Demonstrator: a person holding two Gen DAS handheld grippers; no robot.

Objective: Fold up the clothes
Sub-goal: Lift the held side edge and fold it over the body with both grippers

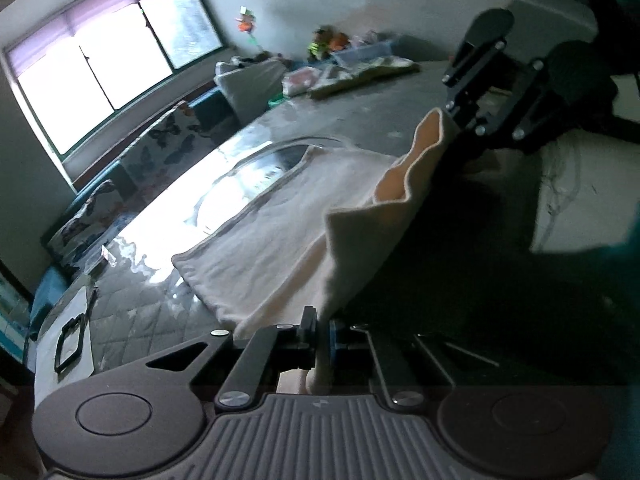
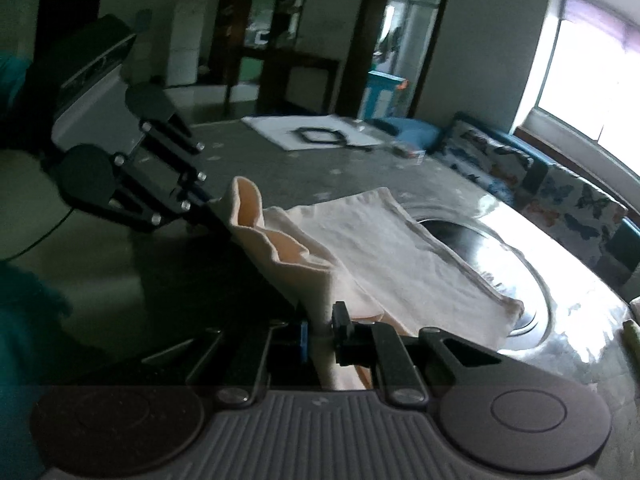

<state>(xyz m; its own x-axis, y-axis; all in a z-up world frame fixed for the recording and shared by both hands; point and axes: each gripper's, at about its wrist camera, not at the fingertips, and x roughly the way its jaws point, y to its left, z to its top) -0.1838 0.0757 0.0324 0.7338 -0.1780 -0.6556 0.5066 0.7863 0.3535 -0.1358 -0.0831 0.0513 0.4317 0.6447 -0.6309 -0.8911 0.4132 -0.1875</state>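
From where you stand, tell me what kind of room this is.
Probably a home living room: a butterfly-print sofa runs under a big window, toys sit at the far wall, and a cream garment lies on the glossy table.

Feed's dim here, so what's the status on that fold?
Left hand-held gripper shut on cream garment. Right hand-held gripper shut on same edge. Edge lifted, rest on table. Nothing blocking.
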